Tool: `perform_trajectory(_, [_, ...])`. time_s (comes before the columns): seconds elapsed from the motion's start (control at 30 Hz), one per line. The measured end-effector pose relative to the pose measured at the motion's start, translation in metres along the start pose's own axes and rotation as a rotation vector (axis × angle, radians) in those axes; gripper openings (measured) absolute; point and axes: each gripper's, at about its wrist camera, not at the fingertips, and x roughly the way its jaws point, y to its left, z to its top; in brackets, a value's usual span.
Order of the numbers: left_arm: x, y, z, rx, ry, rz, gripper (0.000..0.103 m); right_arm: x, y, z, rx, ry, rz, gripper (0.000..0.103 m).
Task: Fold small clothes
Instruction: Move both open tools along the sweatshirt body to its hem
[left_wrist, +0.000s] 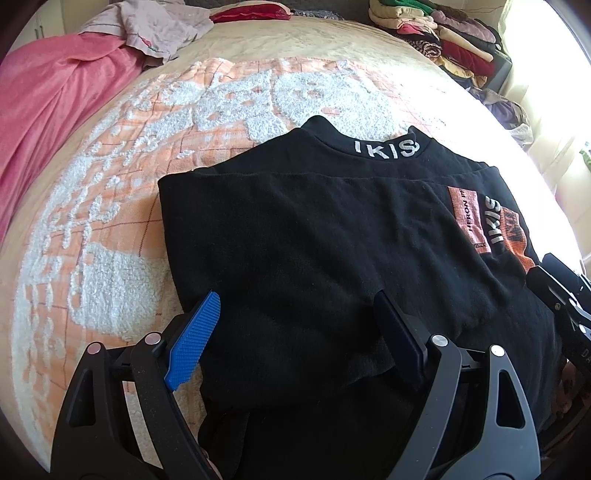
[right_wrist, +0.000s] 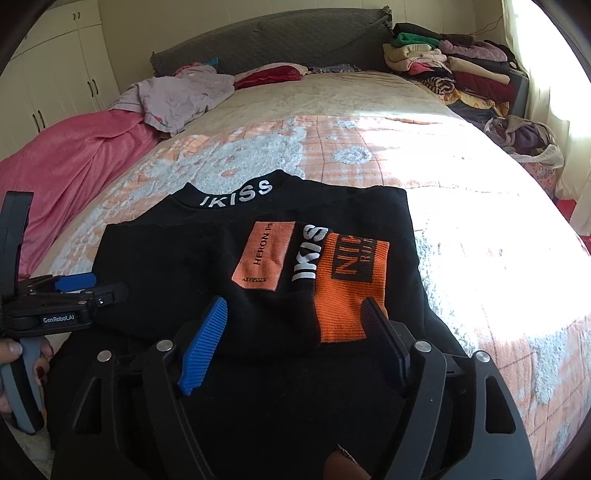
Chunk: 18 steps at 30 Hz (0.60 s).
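Item: black top (left_wrist: 314, 236), partly folded, on the bed (left_wrist: 122, 206), collar at 12 o'clock.
Left gripper (left_wrist: 295, 332): jaws wide, holding nothing, hem between them.
Right gripper (right_wrist: 295, 332): jaws wide, empty, above the orange sleeve (right_wrist: 351, 291).
Risks: loose sleeve may slide off; fuzzy blanket may drag cloth, undoing folds.
Room: bare blanket from 9 to 3 o'clock; clothes pile (right_wrist: 454, 66) at 1 o'clock, well apart.

Matt black knit top (right_wrist: 192, 266) on a nubbly terry bedspread (right_wrist: 461, 221).

Both grippers — left gripper (left_wrist: 295, 306), right gripper (right_wrist: 295, 314) — jaws spread wide, gripping nothing.
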Motion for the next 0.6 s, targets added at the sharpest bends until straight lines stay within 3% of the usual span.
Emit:
perform_trajectory(0.17, [-0.007, 0.001, 0.000, -0.001, -0.016, 0.021, 0.078, -0.006, 0.002, 0.001, 0.004, -0.020, 0.000, 0.088])
perform_trajectory(0.27, [-0.012, 0.002, 0.000, 0.001, -0.033, 0.051, 0.084, -0.011, 0.002, 0.002, 0.006, -0.047, -0.004, 0.094])
perform_trajectory(0.47, [-0.019, 0.005, 0.001, -0.012, -0.058, 0.059, 0.093, -0.019, 0.003, 0.002, 0.005, -0.067, -0.011, 0.095])
perform_trajectory(0.6, [-0.025, 0.006, 0.000, -0.018, -0.084, 0.075, 0.093, -0.026, 0.004, 0.002, 0.007, -0.080, -0.015, 0.096])
